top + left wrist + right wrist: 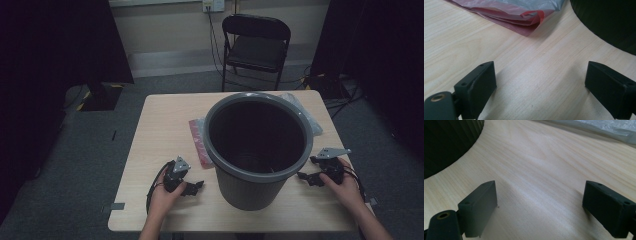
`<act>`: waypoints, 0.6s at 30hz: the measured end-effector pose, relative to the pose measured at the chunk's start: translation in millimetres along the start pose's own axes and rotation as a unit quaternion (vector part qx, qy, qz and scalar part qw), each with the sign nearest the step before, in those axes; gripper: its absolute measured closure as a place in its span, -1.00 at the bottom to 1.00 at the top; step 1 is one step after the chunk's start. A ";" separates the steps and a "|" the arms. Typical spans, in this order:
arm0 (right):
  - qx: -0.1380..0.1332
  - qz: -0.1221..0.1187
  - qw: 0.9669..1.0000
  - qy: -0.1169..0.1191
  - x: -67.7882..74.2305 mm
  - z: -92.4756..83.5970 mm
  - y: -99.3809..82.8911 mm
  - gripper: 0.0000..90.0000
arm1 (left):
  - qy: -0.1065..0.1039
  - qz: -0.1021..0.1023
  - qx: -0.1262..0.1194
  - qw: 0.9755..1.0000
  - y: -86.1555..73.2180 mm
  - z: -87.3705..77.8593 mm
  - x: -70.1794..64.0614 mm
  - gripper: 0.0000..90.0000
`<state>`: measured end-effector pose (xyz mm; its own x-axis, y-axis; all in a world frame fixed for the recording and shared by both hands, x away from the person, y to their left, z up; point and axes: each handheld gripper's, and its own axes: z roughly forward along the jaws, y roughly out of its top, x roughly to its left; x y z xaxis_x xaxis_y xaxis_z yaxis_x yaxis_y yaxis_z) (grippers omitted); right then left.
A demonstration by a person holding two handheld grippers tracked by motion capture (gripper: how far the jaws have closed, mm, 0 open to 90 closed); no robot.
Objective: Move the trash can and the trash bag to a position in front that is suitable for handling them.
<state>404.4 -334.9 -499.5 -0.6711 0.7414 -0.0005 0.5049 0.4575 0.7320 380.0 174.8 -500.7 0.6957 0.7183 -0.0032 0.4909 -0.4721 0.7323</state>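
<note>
A large grey bin (256, 145) stands upright in the middle of the wooden table (160, 135), dark inside. A folded red plastic bag (199, 142) lies flat at its left, and the left gripper view shows that bag (506, 15) ahead with the bin's dark wall (609, 20) at the right. A clear plastic bag (305, 112) lies behind the bin at the right. My left gripper (196, 187) rests low on the table left of the bin, open with bare wood between its jaws (540, 82). My right gripper (306, 176) sits right of the bin, open and holding nothing (540, 202).
A black folding chair (256, 42) stands beyond the table's far edge. Cables (345, 95) trail on the carpet at the back right. The bin's wall (449, 142) is at the left of the right gripper view, the clear bag (609, 127) at the top.
</note>
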 end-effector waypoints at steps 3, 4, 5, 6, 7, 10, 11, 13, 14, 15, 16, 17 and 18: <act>0.001 0.000 1.000 0.003 -0.5 -0.2 0.0 -0.74 | 0.000 -0.002 -0.004 1.000 -0.9 -4.9 5.1 -0.62; 0.000 -0.002 1.000 0.004 -1.1 0.1 0.1 -0.74 | 0.000 -0.002 -0.004 1.000 -0.9 -4.9 5.1 -0.65; 0.000 -0.003 1.000 0.005 -1.7 0.3 0.3 -0.74 | -0.005 -0.007 -0.008 1.000 0.0 -8.1 6.6 -0.65; 0.000 -0.003 1.000 0.005 -2.0 0.4 0.4 -0.74 | -0.006 -0.005 -0.012 1.000 1.5 -8.9 7.6 -0.65; -0.001 -0.003 1.000 0.006 -2.4 0.7 0.5 -0.74 | -0.007 -0.008 -0.014 1.000 3.0 -8.8 7.7 -0.64; 0.000 -0.005 1.000 0.006 -2.9 0.8 0.8 -0.74 | -0.008 0.002 -0.007 1.000 9.1 -7.0 9.5 -0.64; 0.000 -0.005 1.000 0.007 -3.1 0.8 0.8 -0.74 | -0.003 0.021 0.000 1.000 18.0 -5.7 11.9 -0.63; 0.000 -0.005 1.000 0.007 -3.1 0.8 0.8 -0.74 | -0.005 0.023 -0.006 1.000 27.5 -4.8 13.8 -0.64; 0.000 -0.005 1.000 0.007 -3.1 0.8 0.8 -0.74 | -0.005 0.023 -0.006 1.000 27.5 -4.8 13.8 -0.64; 0.000 -0.005 1.000 0.007 -3.1 0.8 0.7 -0.74 | -0.008 0.017 -0.010 1.000 40.9 -3.6 17.1 -0.63; 0.000 -0.005 1.000 0.007 -3.1 0.8 0.7 -0.74 | -0.008 0.017 -0.010 1.000 40.9 -3.6 17.1 -0.64; 0.000 -0.006 1.000 0.006 -3.0 0.8 0.8 -0.74 | -0.003 0.035 -0.004 0.999 51.7 0.1 16.8 -0.64; 0.000 -0.006 1.000 0.007 -3.0 0.8 0.8 -0.74 | -0.002 0.051 0.004 0.999 59.5 3.0 16.5 -0.64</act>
<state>407.3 -336.4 -499.5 -0.6837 0.7297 0.0002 0.4974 0.4658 0.7318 422.3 157.0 -459.2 0.7444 0.6641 0.0697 0.4206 -0.5473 0.7235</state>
